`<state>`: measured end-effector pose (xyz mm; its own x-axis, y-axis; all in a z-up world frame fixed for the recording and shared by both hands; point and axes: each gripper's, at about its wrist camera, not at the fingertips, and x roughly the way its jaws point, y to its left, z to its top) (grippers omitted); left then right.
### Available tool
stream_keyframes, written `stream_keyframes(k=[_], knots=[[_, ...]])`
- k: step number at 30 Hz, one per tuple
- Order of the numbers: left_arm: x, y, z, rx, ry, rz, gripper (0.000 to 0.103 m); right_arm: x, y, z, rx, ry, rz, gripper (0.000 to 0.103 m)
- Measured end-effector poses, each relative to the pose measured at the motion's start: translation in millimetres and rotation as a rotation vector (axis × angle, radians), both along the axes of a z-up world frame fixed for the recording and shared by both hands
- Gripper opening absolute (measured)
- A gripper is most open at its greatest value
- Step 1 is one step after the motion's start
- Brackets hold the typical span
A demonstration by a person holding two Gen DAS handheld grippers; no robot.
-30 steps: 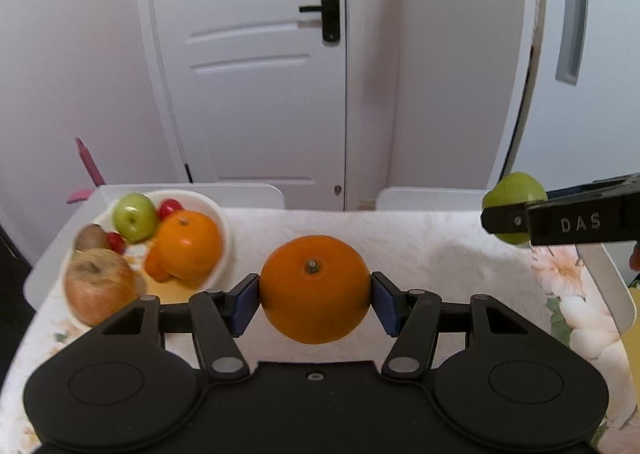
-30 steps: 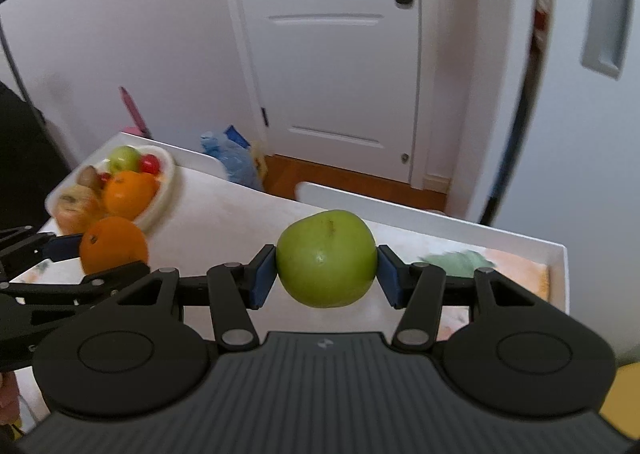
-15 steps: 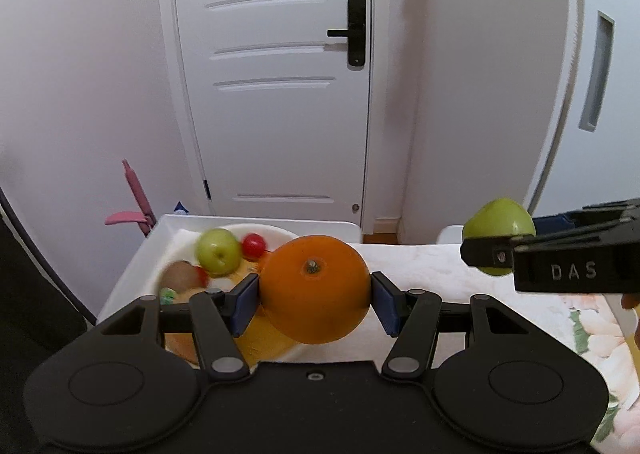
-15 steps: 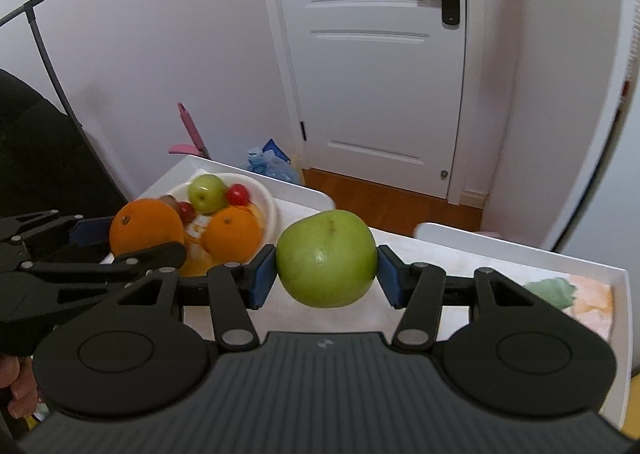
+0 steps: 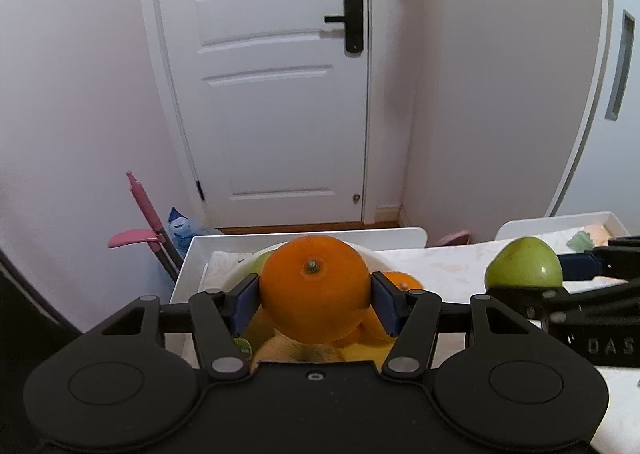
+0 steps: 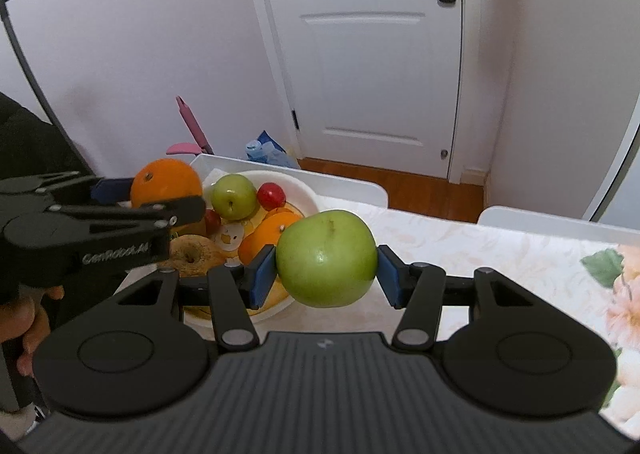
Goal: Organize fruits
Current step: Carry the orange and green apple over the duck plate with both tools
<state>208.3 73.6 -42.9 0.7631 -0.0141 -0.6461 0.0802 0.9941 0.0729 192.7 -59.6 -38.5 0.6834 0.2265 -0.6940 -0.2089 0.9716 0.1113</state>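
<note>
The orange (image 5: pixel 315 288) was clamped between the two blue pads of the left gripper (image 5: pixel 315 296), with its stem end turned toward the camera. It was held in the air above the near-left part of the white bowl (image 6: pixel 308 194), and it did not touch the fruit under it. The green apple (image 6: pixel 327 257) was gripped in the same way by the right gripper (image 6: pixel 327 274), a dark streak visible on its top. It hung just beside the right rim of the bowl, over the tablecloth. In the left wrist view the apple appeared to the right of the orange, at about the same height, and the two fruits were apart.

Inside the bowl lay a smaller green apple (image 6: pixel 233 196) at the far side, a red round fruit (image 6: pixel 271 195) just right of it, a second orange (image 6: pixel 266 234) near the middle, and a brown wrinkled apple (image 6: pixel 195 254) at the near left. The bowl had a yellow cartoon print on its bottom.

The bowl stood at the left end of a table with a white raised rim (image 6: pixel 344 184) and a flowered cloth (image 6: pixel 520 254). Behind the table were a white door (image 5: pixel 276 94) with a black handle (image 5: pixel 352 18), and a pink object (image 5: pixel 140 214) that leaned at the wall.
</note>
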Motion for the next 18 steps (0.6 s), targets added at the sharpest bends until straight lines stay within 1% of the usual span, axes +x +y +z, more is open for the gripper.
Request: stream_keyframes(k=[6, 12, 15, 18], knots=[[23, 8, -22, 0.014, 0.051, -0.063, 0.063, 3, 18, -15, -0.007, 0.031, -0.052, 0.068], [38, 14, -41, 0.022, 0.095, -0.112, 0.063, 3, 24, -27, -0.011, 0.062, -0.096, 0.068], [44, 17, -47, 0.022, 0.109, -0.122, 0.064, 1, 25, -34, -0.004, 0.074, -0.111, 0.069], [49, 20, -46, 0.012, 0.11, -0.132, 0.065, 2, 28, -38, -0.003, 0.084, -0.115, 0.069]])
